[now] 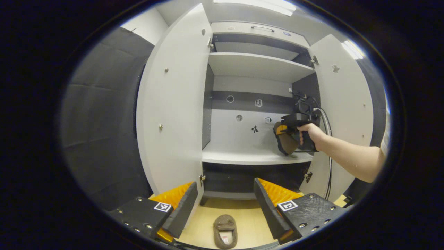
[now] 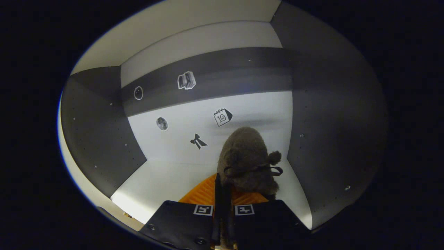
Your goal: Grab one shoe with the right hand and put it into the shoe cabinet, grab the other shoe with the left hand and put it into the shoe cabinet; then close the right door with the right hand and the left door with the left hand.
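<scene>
Right tool (image 2: 222,205) is pinching a brown fuzzy shoe (image 2: 248,159) at center-bottom of right gripper view, holding it over the cabinet shelf (image 2: 163,184). Left tool (image 1: 225,205) is hanging spread open; second shoe (image 1: 225,231) is lying on the floor (image 1: 249,215) at bottom center, both cabinet doors (image 1: 173,104) standing open

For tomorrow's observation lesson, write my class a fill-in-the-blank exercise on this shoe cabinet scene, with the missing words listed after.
1. Both doors of the shoe cabinet stand ____.
2. The right tool holds a furry brown shoe over the cabinet's ____ shelf.
3. The other shoe lies on the ____, in front of the cabinet.
4. The left tool hangs with its fingers ____, holding nothing.

Missing words: open; middle; floor; open
</scene>
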Demonstrator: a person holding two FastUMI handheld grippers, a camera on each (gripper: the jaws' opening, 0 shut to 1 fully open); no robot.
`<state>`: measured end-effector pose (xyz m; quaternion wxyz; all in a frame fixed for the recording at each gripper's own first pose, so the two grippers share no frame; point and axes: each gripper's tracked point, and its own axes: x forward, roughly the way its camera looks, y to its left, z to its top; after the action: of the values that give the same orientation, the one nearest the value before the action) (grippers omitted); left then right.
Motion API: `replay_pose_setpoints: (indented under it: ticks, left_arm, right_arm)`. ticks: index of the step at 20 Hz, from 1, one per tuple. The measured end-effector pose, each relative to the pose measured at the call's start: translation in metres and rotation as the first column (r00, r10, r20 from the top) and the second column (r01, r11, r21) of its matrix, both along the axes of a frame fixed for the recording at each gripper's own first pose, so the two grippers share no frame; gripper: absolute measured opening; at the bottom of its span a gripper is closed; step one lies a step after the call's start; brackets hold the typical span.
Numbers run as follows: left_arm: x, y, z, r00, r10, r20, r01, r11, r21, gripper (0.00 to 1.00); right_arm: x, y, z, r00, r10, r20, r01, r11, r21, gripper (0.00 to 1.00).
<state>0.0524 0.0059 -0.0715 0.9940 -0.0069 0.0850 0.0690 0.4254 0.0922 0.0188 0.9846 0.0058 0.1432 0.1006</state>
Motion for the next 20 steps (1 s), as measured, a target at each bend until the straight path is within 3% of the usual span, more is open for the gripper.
replay_pose_setpoints:
  ticks: [3, 4, 6, 10, 11, 12, 14, 17, 18, 19, 20]
  left_arm:
    - [0.004, 0.003, -0.002, 1.0, 0.009, -0.001, -0.009, 1.0, -0.002, 0.94]
    - [0.005, 0.003, -0.001, 1.0, 0.01, 0.0, -0.01, 1.0, -0.002, 0.94]
    - [0.008, 0.002, -0.001, 1.0, 0.008, 0.002, -0.008, 1.0, -0.002, 0.94]
    - [0.008, 0.0, -0.003, 1.0, 0.003, 0.002, -0.003, 1.0, -0.001, 0.94]
    - [0.009, -0.001, -0.005, 1.0, 0.001, 0.0, -0.001, 1.0, 0.0, 0.94]
    - [0.008, -0.002, -0.007, 1.0, 0.001, -0.002, -0.001, 1.0, 0.0, 0.94]
    - [0.006, -0.003, -0.011, 1.0, 0.001, -0.008, -0.001, 1.0, -0.007, 0.94]
    - [0.001, -0.005, -0.016, 1.0, 0.001, -0.012, -0.001, 1.0, -0.021, 0.94]
    - [-0.001, -0.004, -0.018, 1.0, -0.002, -0.018, 0.001, 1.0, -0.019, 0.88]
    - [-0.002, -0.004, -0.024, 0.999, -0.003, -0.032, 0.002, 1.0, -0.016, 1.0]
    - [-0.003, -0.001, -0.029, 0.999, 0.003, -0.052, -0.003, 1.0, -0.017, 1.0]
  right_arm:
    - [0.0, 0.006, -0.003, 1.0, 0.008, -0.004, -0.008, 1.0, -0.007, 0.08]
    - [0.0, 0.007, -0.007, 1.0, 0.014, -0.015, -0.014, 1.0, -0.013, 0.13]
    - [-0.004, 0.012, -0.014, 0.999, 0.032, -0.043, -0.033, 0.999, -0.018, 0.11]
    - [-0.021, 0.034, -0.025, 0.988, 0.117, -0.099, -0.116, 0.993, 0.016, 0.6]
    - [-0.028, 0.042, -0.026, 0.983, 0.149, -0.107, -0.147, 0.989, 0.022, 0.65]
    - [-0.034, 0.042, -0.023, 0.983, 0.152, -0.103, -0.152, 0.988, 0.007, 0.85]
    - [-0.041, 0.039, -0.019, 0.987, 0.136, -0.09, -0.14, 0.99, -0.033, 0.99]
    - [-0.063, 0.039, -0.012, 0.985, 0.148, -0.084, -0.151, 0.988, -0.036, 0.97]
    - [-0.07, 0.037, -0.005, 0.987, 0.146, -0.061, -0.148, 0.988, -0.035, 0.97]
    - [-0.079, 0.036, 0.002, 0.99, 0.137, -0.031, -0.138, 0.99, -0.025, 0.97]
    - [-0.09, 0.036, 0.008, 0.991, 0.13, 0.008, -0.13, 0.991, 0.004, 0.98]
